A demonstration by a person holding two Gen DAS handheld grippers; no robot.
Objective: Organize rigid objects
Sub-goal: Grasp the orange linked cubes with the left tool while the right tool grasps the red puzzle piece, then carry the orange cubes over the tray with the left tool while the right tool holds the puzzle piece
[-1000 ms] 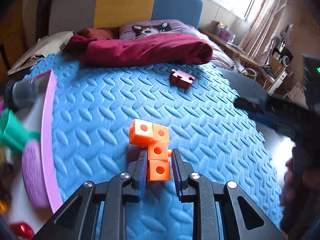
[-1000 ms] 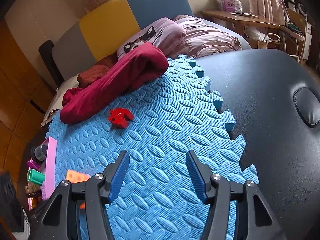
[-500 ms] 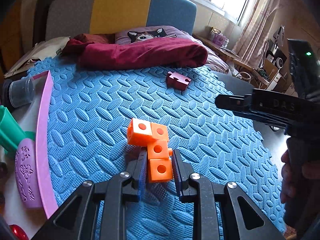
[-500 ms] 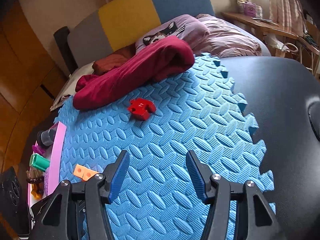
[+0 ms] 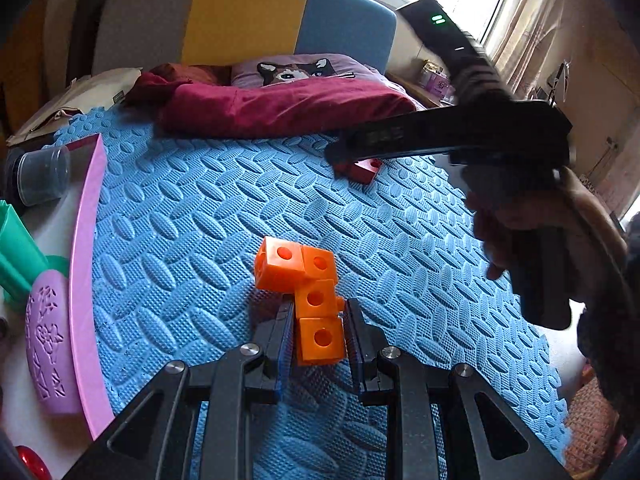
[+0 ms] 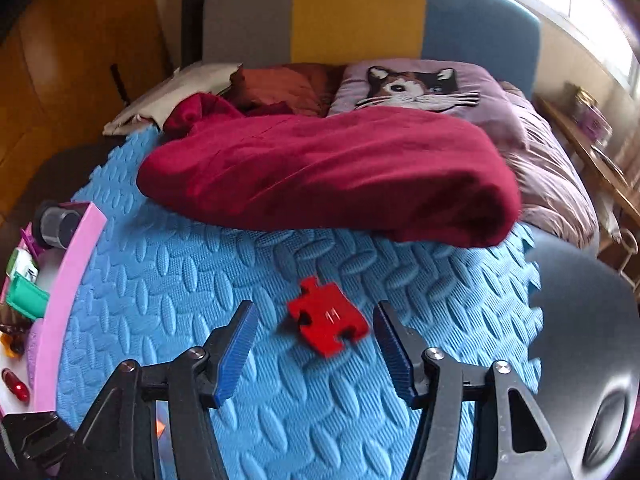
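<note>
My left gripper (image 5: 318, 320) is shut on the near cube of an orange chain of linked cubes (image 5: 308, 280), held just above the blue foam mat (image 5: 180, 240). A red jigsaw-shaped piece (image 6: 326, 322) lies flat on the mat between the blue pads of my right gripper (image 6: 314, 340); its jaws are opening and the pads stand clear of the piece on both sides. In the left wrist view the right gripper (image 5: 340, 156), held by a hand (image 5: 532, 216), reaches over that red piece (image 5: 366, 168), partly hiding it.
A pink-rimmed tray (image 5: 84, 240) at the mat's left edge holds a clear cup (image 5: 42, 174), a green item (image 5: 16, 256) and a purple lid (image 5: 50, 340). A crimson blanket (image 6: 328, 176) lies along the mat's far edge. Right of the mat is a dark table surface (image 6: 584, 320).
The right gripper has swung left across the mat and rolled level, coming over the red piece, which now lies between its pads. The left gripper has kept still with the orange cubes.
</note>
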